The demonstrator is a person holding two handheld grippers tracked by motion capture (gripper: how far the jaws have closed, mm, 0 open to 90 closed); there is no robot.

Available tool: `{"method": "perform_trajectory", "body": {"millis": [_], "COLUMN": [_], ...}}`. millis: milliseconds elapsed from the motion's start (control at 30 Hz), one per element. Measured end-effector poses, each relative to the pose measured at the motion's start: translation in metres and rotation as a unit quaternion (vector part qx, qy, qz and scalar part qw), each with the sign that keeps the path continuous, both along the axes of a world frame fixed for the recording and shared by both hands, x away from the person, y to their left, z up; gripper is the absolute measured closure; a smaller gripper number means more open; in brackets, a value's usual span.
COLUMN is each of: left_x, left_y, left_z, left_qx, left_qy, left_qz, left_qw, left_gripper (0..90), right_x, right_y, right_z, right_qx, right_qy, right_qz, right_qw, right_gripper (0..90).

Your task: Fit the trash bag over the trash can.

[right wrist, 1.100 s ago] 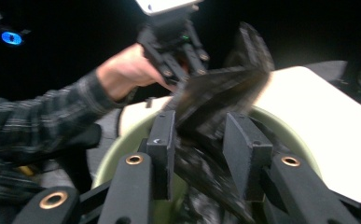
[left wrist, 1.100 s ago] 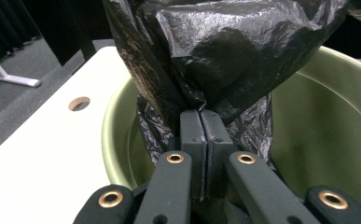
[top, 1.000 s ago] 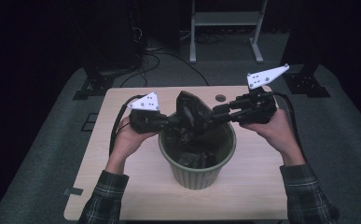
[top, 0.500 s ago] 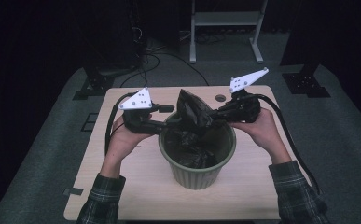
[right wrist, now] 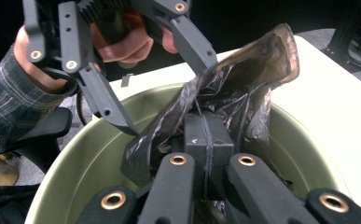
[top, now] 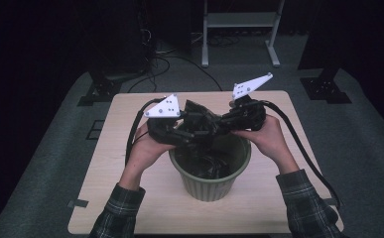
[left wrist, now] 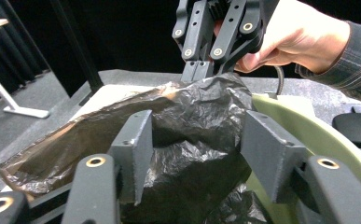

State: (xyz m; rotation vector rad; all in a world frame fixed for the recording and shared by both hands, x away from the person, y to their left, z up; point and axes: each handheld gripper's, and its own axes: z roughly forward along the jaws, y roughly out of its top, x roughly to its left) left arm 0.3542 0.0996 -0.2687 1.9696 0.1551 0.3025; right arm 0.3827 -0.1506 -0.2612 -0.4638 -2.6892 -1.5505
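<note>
Left hand-held gripper [left wrist: 194,154] just opened off black bag [left wrist: 192,121] | right [right wrist: 205,135] now pinching it

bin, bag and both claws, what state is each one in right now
green bin: upright on the table, black bag partly inside
black bag: crumpled, its top pulled up above the bin rim
left claw: open, jaws just opening, bag between them, pads off it
right claw: shut on the black bag
</note>
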Motion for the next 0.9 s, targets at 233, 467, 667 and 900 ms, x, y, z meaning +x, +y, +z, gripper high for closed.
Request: {"method": "perform_trajectory", "body": {"millis": [233, 467, 667, 900], "left_x": [0.0, -0.001, -0.002, -0.002], "left_y": [0.0, 0.006, 0.018, 0.038], "left_z": [0.0, 0.0, -0.004, -0.008], "left_qx": [0.004, 0.009, 0.012, 0.018], "left_qy": [-0.002, -0.004, -0.002, 0.003], "left_qz": [-0.005, -0.01, -0.007, 0.011], "left_qw": [1.0, 0.9999, 0.9999, 0.9998], "left_gripper": [68.1, 89.6, 89.6, 89.6], "right_x": [-0.001, -0.002, 0.0, 0.001], "right_y": [0.001, -0.003, -0.02, -0.043], "right_z": [0.0, 0.001, 0.002, 0.001], "right_qx": [-0.001, -0.004, -0.005, -0.003], "right_qy": [0.001, -0.002, -0.005, -0.004], "right_qz": [0.004, -0.002, -0.023, -0.05], "right_qw": [1.0, 1.0, 0.9997, 0.9987], "right_gripper": [90.0, 90.0, 90.0, 90.0]}}
